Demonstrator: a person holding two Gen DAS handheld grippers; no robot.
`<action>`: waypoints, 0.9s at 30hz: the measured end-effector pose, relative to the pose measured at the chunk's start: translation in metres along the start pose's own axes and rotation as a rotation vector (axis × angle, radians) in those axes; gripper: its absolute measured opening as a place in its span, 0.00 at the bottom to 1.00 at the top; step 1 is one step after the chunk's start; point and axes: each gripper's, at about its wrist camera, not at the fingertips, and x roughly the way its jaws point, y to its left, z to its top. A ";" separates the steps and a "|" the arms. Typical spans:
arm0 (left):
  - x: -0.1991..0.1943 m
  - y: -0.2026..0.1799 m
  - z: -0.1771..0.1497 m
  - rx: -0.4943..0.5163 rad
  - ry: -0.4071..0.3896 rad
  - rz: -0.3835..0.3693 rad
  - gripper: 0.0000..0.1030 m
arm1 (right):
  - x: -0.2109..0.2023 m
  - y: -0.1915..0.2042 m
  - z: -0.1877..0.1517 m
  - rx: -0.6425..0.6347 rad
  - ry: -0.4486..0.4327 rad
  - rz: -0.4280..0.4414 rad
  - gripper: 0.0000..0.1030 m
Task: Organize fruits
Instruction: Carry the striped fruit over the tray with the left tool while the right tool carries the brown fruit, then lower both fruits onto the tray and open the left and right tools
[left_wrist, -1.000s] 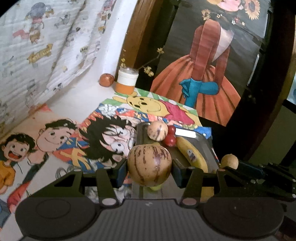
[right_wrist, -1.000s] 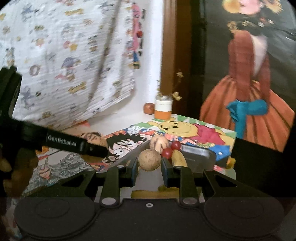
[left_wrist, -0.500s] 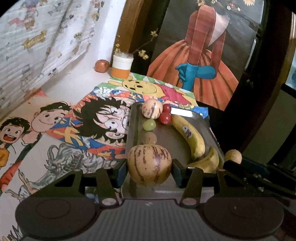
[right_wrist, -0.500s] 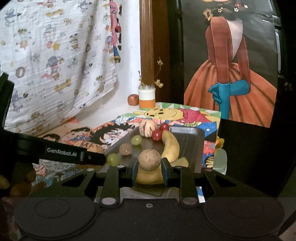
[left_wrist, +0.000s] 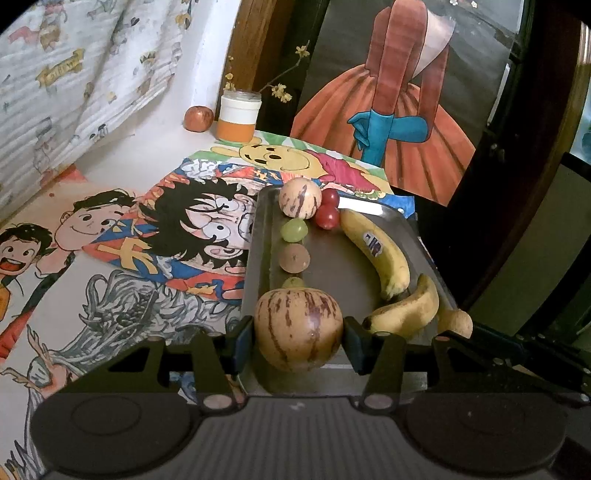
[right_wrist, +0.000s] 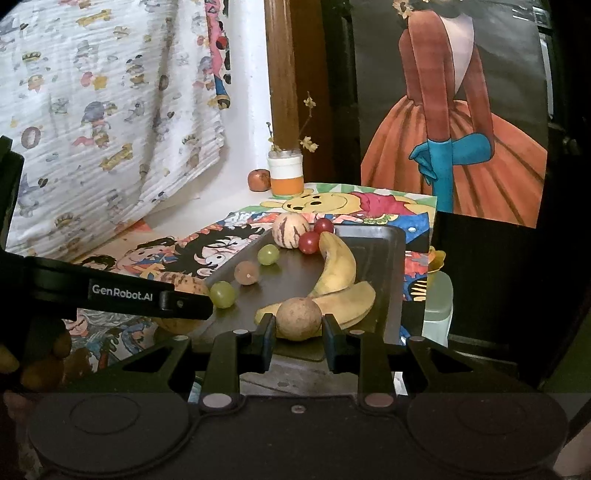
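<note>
In the left wrist view we see our left claw (left_wrist: 298, 328) clamped on a large striped melon (left_wrist: 298, 328), low in the centre of the frame, hanging over the near end of the dark tray (left_wrist: 332, 266). On the tray lie a smaller striped melon (left_wrist: 300, 201) and two red cherry fruits (left_wrist: 328, 214) at the far end, a green grape (left_wrist: 294, 229) and a brown round fruit (left_wrist: 293, 258) down the left side, and two bananas (left_wrist: 380, 254) on the right. At the lower right edge a tan ball fruit (left_wrist: 455, 323) shows in the other claw. In the right wrist view our right claw (right_wrist: 298, 318) grips that tan ball fruit between its pads, low centre, over the near end of the tray beside the bananas; a second green grape (right_wrist: 222, 294) sits at the tray's left edge, and the left claw's arm crosses the left of the frame with the large melon partly hidden behind it. An orange fruit (right_wrist: 259, 180) rests well apart, by the jar (right_wrist: 285, 175) at the back of the table (right_wrist: 192, 210). We judge the task well along: most fruit is on the tray, the two held pieces are yet to be set down, and the orange one may remain.
</note>
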 end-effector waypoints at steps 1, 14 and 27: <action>0.000 0.000 0.000 0.000 0.000 -0.001 0.54 | 0.000 0.000 0.000 0.002 0.001 -0.001 0.28; 0.009 -0.004 -0.001 0.027 0.021 -0.025 0.54 | 0.002 -0.002 -0.004 0.018 0.029 -0.004 0.28; 0.020 -0.007 0.002 0.057 0.033 -0.022 0.54 | 0.008 -0.007 -0.011 0.044 0.058 -0.012 0.28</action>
